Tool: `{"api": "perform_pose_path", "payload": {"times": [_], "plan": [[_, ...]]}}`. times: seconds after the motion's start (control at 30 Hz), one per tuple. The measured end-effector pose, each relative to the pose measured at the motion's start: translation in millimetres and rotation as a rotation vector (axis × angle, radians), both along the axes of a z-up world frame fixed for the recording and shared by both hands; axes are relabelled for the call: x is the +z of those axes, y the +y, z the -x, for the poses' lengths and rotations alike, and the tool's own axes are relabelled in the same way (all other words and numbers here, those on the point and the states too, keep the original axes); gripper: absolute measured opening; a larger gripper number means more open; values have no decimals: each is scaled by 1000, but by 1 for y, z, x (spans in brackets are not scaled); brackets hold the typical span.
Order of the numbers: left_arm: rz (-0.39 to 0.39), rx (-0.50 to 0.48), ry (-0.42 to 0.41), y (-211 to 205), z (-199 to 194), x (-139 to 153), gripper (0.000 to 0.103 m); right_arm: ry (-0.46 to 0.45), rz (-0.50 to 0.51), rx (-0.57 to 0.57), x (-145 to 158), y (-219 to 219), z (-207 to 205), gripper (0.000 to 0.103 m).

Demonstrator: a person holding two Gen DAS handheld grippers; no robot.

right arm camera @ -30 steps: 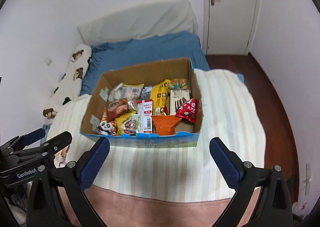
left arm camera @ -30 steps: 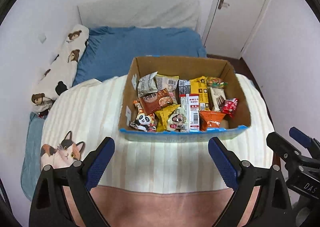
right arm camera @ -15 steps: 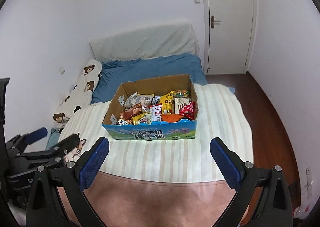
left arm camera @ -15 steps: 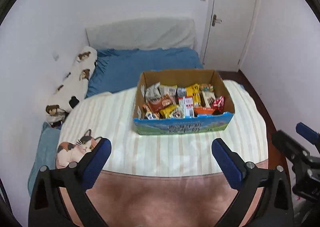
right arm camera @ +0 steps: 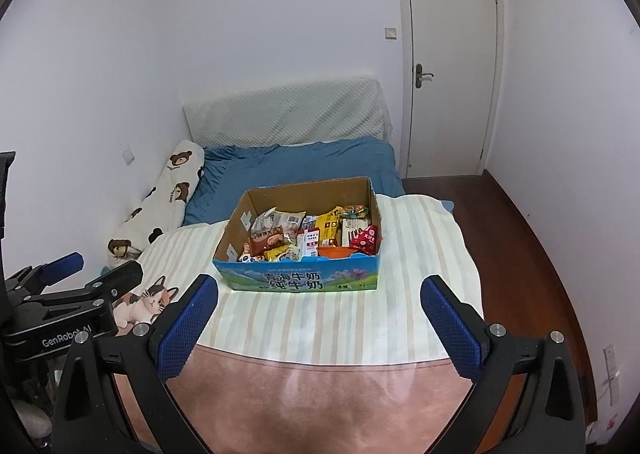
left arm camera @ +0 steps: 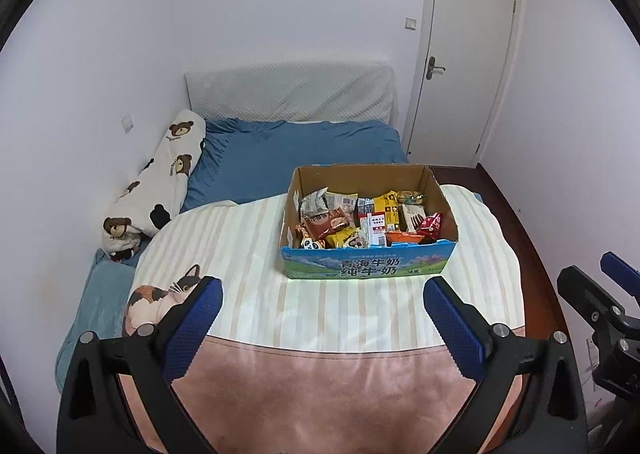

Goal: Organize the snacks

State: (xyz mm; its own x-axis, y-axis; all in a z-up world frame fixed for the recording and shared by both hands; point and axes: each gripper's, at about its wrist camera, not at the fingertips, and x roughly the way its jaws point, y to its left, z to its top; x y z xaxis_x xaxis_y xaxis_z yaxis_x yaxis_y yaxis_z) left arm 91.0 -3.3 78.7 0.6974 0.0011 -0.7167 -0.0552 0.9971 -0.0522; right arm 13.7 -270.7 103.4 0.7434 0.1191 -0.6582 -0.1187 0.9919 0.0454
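Occupying most of both views, a bed (left arm camera: 304,158) carries a rumpled blue sheet at its far half and a cream striped blanket (left arm camera: 248,254) nearer, the blanket's close edge turning to a smooth pink band and bearing a printed calico cat (left arm camera: 160,300) at its left corner. Behind stands a quilted, dimpled white headboard (left arm camera: 288,94); a long cylindrical bear-print bolster (left arm camera: 160,182) lies along the left wall; a plain white panel door (right arm camera: 452,66) with lever handle is closed at right, beside dark wood flooring (right arm camera: 520,238). Cardboard box (left arm camera: 368,268), rectangular, open-topped, with raw brown inner walls and a glossy blue-green printed front, rests on the striped blanket near the bed's middle. Snacks (left arm camera: 360,220), crinkled foil and plastic packets in orange, yellow, red and brown, lie heaped inside it. Left gripper (left arm camera: 322,296) hovers short of the box, blue textured pads spread wide with nothing between them. Right gripper (right arm camera: 318,294) likewise: black frame, ribbed blue pads well apart, clear of the box
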Motion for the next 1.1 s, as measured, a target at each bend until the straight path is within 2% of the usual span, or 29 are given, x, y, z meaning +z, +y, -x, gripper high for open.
{"api": "perform_pose_path", "payload": {"times": [0.2, 0.6, 0.87, 1.1], "plan": [[-20, 20, -8, -2, -8, -6, 103, 0, -6, -12, -8, -1, -12, 103], [-67, 72, 21, 5, -60, -37, 103, 47, 32, -52, -48, 1, -68, 103], [-76, 60, 44, -2, -93, -52, 103, 84, 31, -80, -74, 0, -107, 103], [-90, 48, 47, -7, -107, -56, 103, 96, 38, -117, -82, -3, -122, 103]]}}
